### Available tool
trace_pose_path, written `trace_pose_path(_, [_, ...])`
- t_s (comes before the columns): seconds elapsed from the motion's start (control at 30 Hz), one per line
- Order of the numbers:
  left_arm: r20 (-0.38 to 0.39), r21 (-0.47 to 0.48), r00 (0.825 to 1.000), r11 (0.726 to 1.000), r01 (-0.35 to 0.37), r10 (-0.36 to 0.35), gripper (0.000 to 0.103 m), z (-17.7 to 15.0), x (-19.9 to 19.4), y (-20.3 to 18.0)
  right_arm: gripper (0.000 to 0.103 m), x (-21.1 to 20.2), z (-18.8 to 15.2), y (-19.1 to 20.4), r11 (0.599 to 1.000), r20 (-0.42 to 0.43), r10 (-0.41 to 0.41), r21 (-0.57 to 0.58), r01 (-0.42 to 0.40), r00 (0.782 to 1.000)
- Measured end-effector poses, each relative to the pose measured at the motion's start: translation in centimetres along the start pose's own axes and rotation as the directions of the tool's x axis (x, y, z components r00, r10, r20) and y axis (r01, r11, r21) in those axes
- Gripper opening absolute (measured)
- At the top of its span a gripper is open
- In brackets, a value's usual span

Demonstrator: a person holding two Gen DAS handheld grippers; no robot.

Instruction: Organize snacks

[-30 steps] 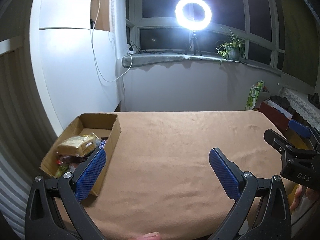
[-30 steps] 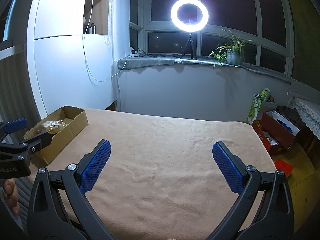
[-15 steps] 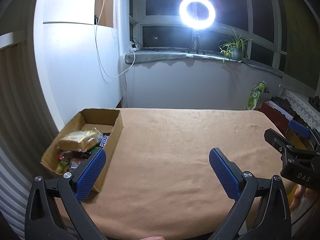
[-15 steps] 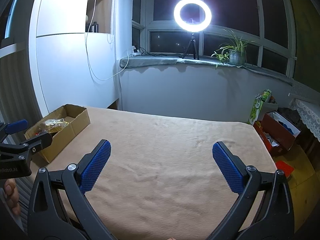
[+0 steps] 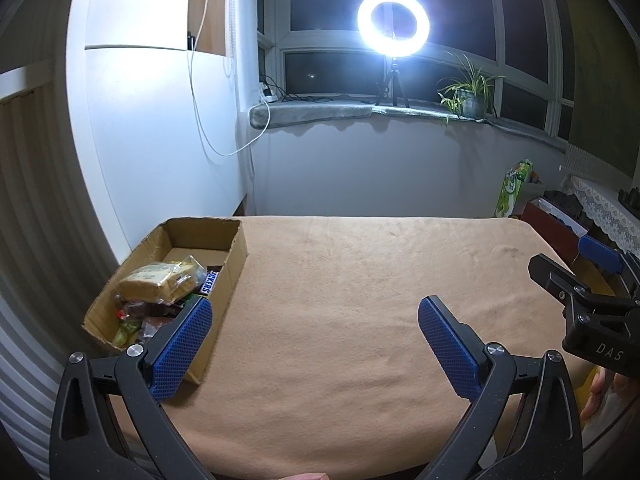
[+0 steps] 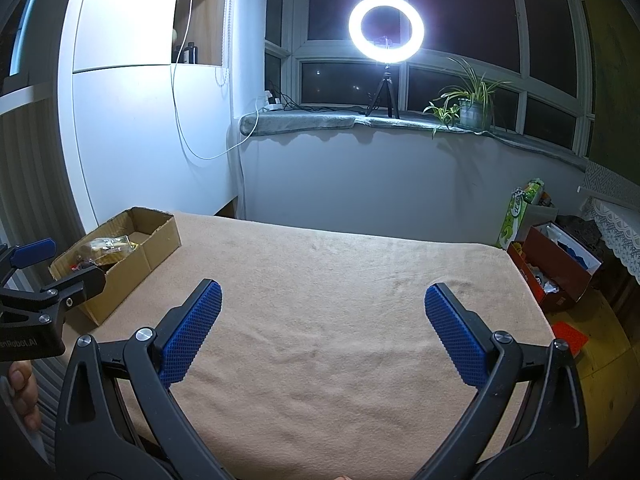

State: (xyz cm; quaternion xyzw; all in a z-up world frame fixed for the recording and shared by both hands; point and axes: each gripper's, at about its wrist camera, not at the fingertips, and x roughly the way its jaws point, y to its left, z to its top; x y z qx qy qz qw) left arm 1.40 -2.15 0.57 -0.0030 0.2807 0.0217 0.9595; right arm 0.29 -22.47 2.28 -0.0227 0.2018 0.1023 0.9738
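Tan tabletop [image 5: 340, 320]: snack box [image 5: 234, 258] at left edge, long axis running front-to-back.

Two wrist cameras, side by side, both facing the window wall

The left wrist view looks forward between the left gripper [image 5: 314, 344] fingers, near the cardboard box [image 5: 236, 256] at its left finger. The right wrist view looks the same way over the right gripper [image 6: 322, 330], with the box [image 6: 160, 240] farther left. Both share the tan-covered table [image 5: 360, 280], the ring light [image 6: 386, 22], and each other's gripper at the edge.
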Motion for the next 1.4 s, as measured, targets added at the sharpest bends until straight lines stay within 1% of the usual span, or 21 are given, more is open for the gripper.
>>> trace_pose_path(0.6, [-0.001, 0.002, 1.000, 1.000, 0.001, -0.001, 0.103, -0.02, 0.03, -0.13, 0.103, -0.01, 0.01, 0.07, 1.000, -0.001, -0.001, 0.000, 0.001, 1.000])
trace_pose_path(1.07, [-0.013, -0.002, 1.000, 1.000, 0.017, -0.017, 0.103, 0.00, 0.38, 0.45, 0.103, 0.05, -0.11, 0.47, 1.000, -0.005, 0.003, -0.005, -0.003, 1.000])
trace_pose_path(1.2, [-0.001, -0.008, 1.000, 1.000, -0.006, 0.006, 0.103, -0.07, 0.34, 0.59, 0.103, 0.06, -0.44, 0.74, 1.000, -0.007, 0.005, -0.007, -0.005, 1.000])
trace_pose_path(1.33, [0.007, 0.007, 1.000, 1.000, -0.027, 0.026, 0.103, -0.17, 0.20, 0.53, 0.103, 0.28, -0.59, 0.65, 1.000, -0.010, 0.009, -0.009, -0.009, 1.000])
trace_pose_path(1.4, [0.013, 0.004, 1.000, 1.000, -0.023, 0.023, 0.103, -0.16, 0.23, 0.64, 0.103, 0.27, -0.60, 0.68, 1.000, -0.011, 0.009, -0.009, -0.009, 1.000])
